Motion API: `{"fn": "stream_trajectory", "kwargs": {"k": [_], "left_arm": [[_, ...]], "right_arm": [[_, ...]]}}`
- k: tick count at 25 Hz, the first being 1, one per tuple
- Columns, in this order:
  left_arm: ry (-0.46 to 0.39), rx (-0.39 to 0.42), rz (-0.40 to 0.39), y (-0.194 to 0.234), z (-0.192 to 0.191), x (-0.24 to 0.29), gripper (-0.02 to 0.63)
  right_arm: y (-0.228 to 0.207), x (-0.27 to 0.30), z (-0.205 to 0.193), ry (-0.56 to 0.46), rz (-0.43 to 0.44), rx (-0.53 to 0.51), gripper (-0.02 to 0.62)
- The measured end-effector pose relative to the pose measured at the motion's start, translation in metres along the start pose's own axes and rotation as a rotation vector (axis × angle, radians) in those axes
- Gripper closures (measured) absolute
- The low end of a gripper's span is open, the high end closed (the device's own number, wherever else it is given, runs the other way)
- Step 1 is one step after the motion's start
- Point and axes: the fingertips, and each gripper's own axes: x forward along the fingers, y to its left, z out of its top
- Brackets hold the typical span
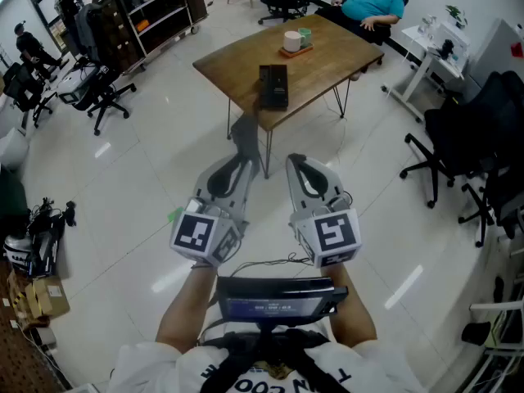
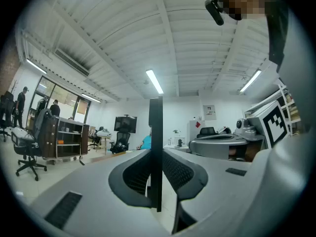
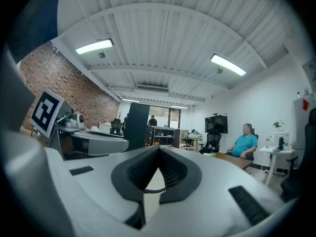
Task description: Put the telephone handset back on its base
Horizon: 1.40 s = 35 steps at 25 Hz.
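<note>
— Where is the telephone (image 1: 273, 86) to be found?

— It is seen lying on the wooden tabletop (image 1: 327, 64), close to the edge nearest the camera. It shows as a black block, and at that size its parts cannot be told apart.

— And how are the tools placed with respect to the telephone?

— Both are held well short of it, over the white floor (image 1: 123, 187). They are side by side, apart from each other and pointed toward it. Nothing on the tabletop is touched by either.

— How is the left tool (image 2: 156, 152) set?

— It is clamped on a thin dark plate (image 2: 155, 122). The plate is seen edge-on and upright, with a ribbed pad pressed against each face (what the plate is cannot be told). The jaw tips are overtopped by it.

— The right tool (image 3: 159, 151)?

— It is closed, its tips brought together, and nothing is gripped. Only a thin wire loop (image 3: 154, 191) is seen, lower down in the gap behind the tips.

— What else is set about the telephone?

— Just beyond it a tray (image 1: 296, 52) is placed, carrying a white cup (image 1: 291, 41) and a green cup (image 1: 305, 35). Farther beyond, to the right, a person in a teal top (image 1: 372, 0) is seated.
</note>
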Motion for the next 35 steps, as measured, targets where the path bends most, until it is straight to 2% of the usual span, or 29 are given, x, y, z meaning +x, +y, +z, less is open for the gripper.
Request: {"fn": "stream_trajectory", "kwargs": {"k": [4,12,18,35], "left_arm": [[-0.038,-0.008,0.004,-0.007,0.006,0.007,0.54],[-0.038,-0.01,0.022,0.008,0.001,0.018,0.54],[-0.03,-0.02,0.009,0.035,-0.009,0.038,0.54],[0.019,-0.064,-0.089,0.117,-0.032,0.142,0.54]], "right_arm": [[-0.01,-0.004,-0.005,0.008,0.002,0.0,0.597],[-0.015,0.012,-0.013,0.018,0.02,0.0,0.597],[-0.022,0.042,-0.018,0.021,0.003,-0.017,0.597],[-0.073,0.159,-0.031,0.075,-0.072,0.01,0.597]]}}
